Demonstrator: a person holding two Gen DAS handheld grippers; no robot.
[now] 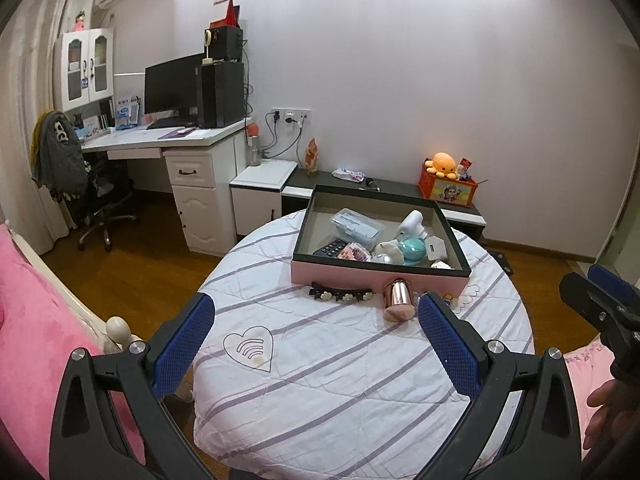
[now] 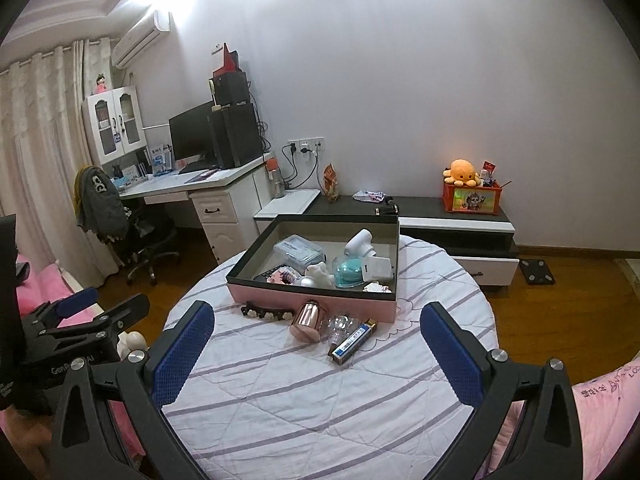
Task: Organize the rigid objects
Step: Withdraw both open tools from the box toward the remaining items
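Note:
A pink box (image 1: 360, 274) (image 2: 280, 298) with a dark rim stands on the far side of a round table and holds several small items. In front of it lie a black hair clip with white flowers (image 1: 340, 294) (image 2: 266, 313), a rose-gold cup on its side (image 1: 396, 300) (image 2: 307, 322), a clear glass piece (image 2: 342, 326) and a blue and white tube (image 2: 352, 342). My left gripper (image 1: 316, 330) is open and empty, short of the clip and cup. My right gripper (image 2: 316, 340) is open and empty, short of the cup and tube.
The table (image 1: 320, 380) (image 2: 280, 400) has a white striped cloth. A pink bed (image 1: 36, 320) lies to the left. A desk with a monitor (image 1: 172, 88), an office chair (image 1: 96, 192) and a low cabinet with an orange toy box (image 1: 448, 190) stand along the far wall.

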